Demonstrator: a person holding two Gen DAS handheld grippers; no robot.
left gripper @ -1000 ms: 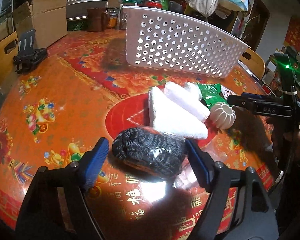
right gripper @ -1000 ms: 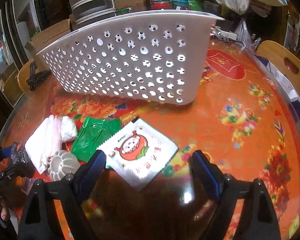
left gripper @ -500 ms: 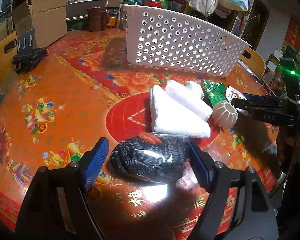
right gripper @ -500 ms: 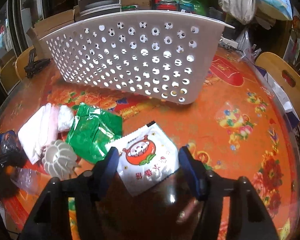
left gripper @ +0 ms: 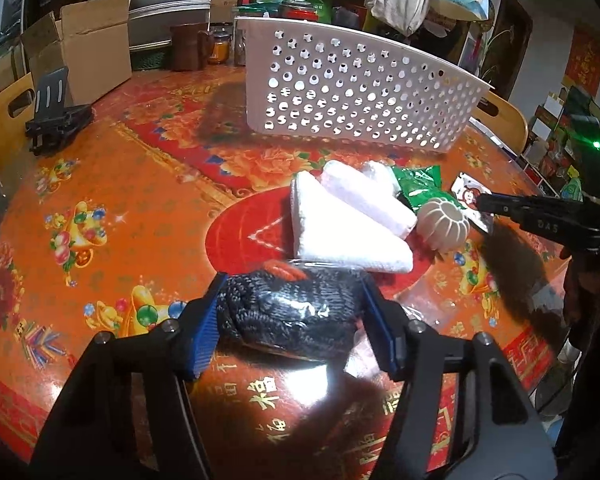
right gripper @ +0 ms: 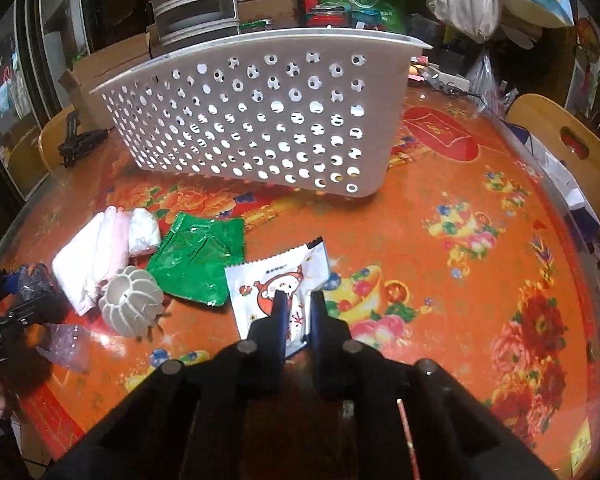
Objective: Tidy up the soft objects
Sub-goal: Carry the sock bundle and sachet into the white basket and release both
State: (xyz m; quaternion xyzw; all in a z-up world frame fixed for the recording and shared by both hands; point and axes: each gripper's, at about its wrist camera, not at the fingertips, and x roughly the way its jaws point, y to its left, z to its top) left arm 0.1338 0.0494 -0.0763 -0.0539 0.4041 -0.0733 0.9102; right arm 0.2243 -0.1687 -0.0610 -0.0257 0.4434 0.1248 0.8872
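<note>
Dark knitted bundle in clear wrap [left gripper: 296, 316] | pinched between left gripper [left gripper: 294, 322] pads | right gripper [right gripper: 298, 308] clamps white cartoon-printed sachet [right gripper: 278, 282] | orange-patterned table [right gripper: 460, 248]

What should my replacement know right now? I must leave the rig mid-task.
Left gripper: closed around the bagged black knit, still resting on the table.
Right gripper: shut on the white cartoon snack packet.
Loose on the table: folded white towels, green packet, ribbed white ball.
White basket stands behind them; contents not visible.
Left: move everything into the basket.
</note>
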